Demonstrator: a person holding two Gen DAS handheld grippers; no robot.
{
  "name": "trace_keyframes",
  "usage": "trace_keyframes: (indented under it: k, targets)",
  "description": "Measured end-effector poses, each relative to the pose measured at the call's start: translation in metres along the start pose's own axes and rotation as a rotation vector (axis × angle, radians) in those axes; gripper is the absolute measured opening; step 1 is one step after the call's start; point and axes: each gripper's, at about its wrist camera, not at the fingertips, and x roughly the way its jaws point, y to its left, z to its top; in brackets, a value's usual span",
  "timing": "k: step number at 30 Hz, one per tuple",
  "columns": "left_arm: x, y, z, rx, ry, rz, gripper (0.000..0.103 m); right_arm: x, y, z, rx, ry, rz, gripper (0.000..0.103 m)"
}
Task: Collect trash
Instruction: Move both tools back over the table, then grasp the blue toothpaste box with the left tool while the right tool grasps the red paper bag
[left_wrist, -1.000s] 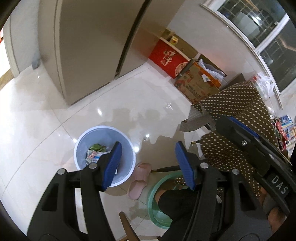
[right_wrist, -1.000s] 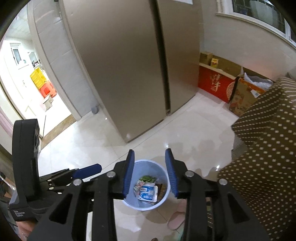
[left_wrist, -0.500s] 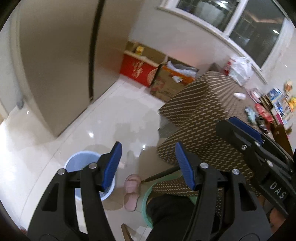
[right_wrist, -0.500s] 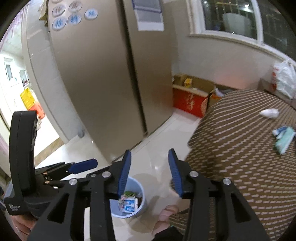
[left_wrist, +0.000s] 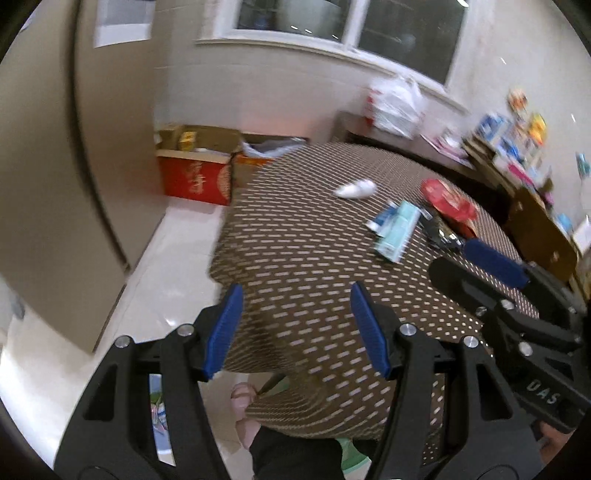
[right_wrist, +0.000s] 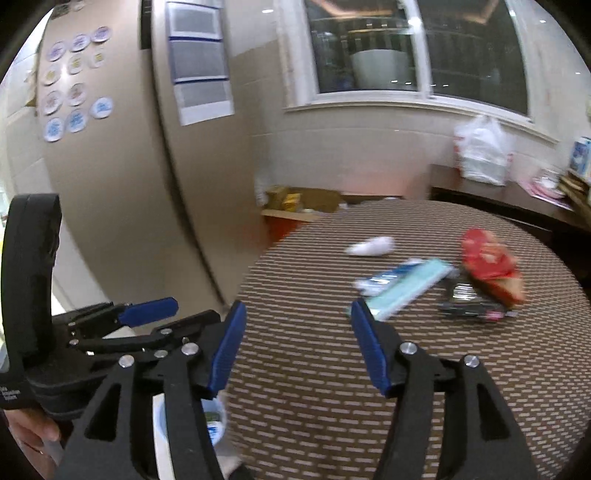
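Your left tongs (left_wrist: 295, 328) stand released, nothing between the blue pads. Your right tongs (right_wrist: 295, 347) have just been opening and are also empty. Both hang over the near edge of the round bench with the brown dotted cloth (right_wrist: 314, 387). The trash lies farther across it: a crumpled white tissue (right_wrist: 371, 246), a teal-and-white flat packet (right_wrist: 402, 286), a red crinkled wrapper (right_wrist: 487, 262) and a dark foil wrapper (right_wrist: 471, 304) beside it.

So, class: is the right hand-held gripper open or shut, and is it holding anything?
Open and empty. The right hand-held gripper has just been opening; only the tablecloth shows between its blue pads.
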Motion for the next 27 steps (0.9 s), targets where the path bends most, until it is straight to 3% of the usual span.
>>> trace_keyframes:
  k: [3, 11, 13, 20, 27]
  targets:
    - [0.024, -0.029, 0.006, 0.046, 0.027, -0.028, 0.060, -0.006, -0.033, -0.007, 0.018, 0.008, -0.066, 0.060]
    - [0.076, -0.077, 0.028, 0.141, 0.072, -0.015, 0.059, -0.005, -0.101, -0.015, 0.088, 0.048, -0.182, 0.061]
    - [0.086, -0.082, 0.034, 0.156, 0.077, -0.008, 0.059, -0.001, -0.114, -0.014, 0.115, 0.058, -0.198, 0.062]
    - [0.121, -0.089, 0.060, 0.188, 0.118, 0.010, 0.041, 0.014, -0.148, -0.009, 0.176, 0.065, -0.225, 0.062]
    - [0.146, -0.096, 0.079, 0.218, 0.141, 0.013, 0.039, 0.032, -0.166, 0.012, 0.204, 0.050, -0.259, 0.062]
